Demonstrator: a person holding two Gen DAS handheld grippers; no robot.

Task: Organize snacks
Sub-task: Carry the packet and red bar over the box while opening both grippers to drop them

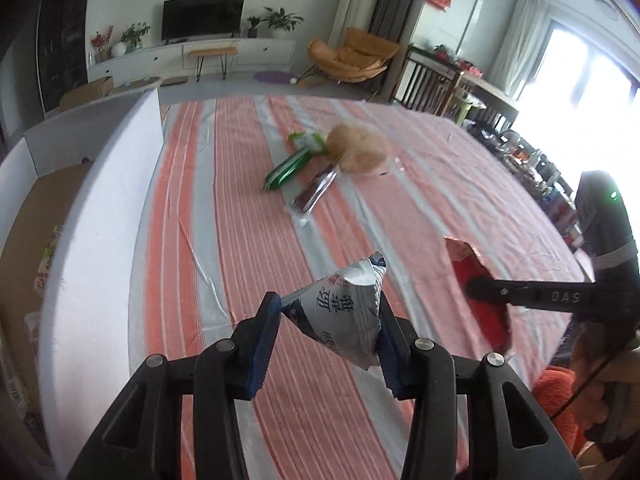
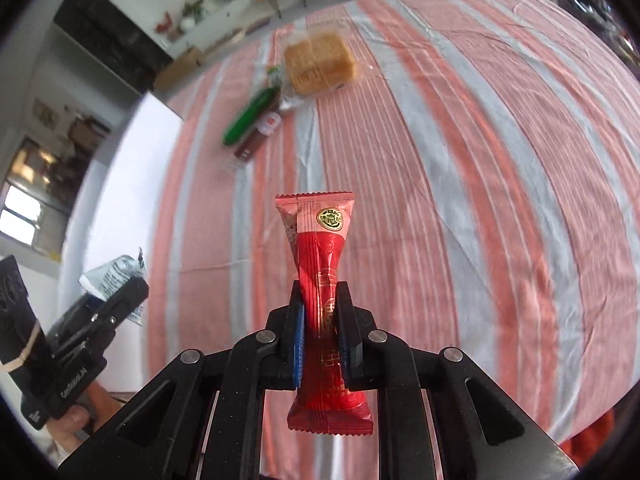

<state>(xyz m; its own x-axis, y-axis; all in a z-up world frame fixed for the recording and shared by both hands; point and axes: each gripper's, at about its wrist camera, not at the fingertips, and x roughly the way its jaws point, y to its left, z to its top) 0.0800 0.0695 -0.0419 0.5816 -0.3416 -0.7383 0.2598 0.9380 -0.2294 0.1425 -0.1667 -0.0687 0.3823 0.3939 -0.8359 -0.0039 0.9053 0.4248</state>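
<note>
Left hand-held gripper [image 1: 326,330] clamped on a silver-white foil snack pouch [image 1: 344,312], pinched across its puffed middle, blue pads [image 1: 264,344] denting the sides, crimped end sticking up free above the tabletop [image 1: 420,184]; probably very light, air-filled, crinkly and slick, crushable contents likely, so light squeeze across the belly or at the flat seal. Right hand-held gripper [image 2: 320,332] shut on a red snack stick packet [image 2: 324,304], held upright, waisted where the jaws bite, serrated seals top and bottom, gold emblem near the top; glossy film, soft, light, likely to swivel if gripped only at mid-length. Striped salmon-and-grey cloth over the tabletop, wrinkled, thin cotton look, some drag for anything slid. White box wall [image 1: 120,184] along the left side, smooth rigid board, cardboard interior with printed packs partly visible; probable drop target, not certain. Further out, three loose snacks close together: green tube-shaped packet [image 2: 252,116], slim and shiny, rolls easily; dark brown bar in clear wrap [image 2: 256,140] just beside it, flat, stiff-looking; square pale cake in clear plastic [image 2: 320,64] touching or overlapping the green one's far end, soft and crumbly by the look, best taken by the wrapper edge or gently across the sides
</note>
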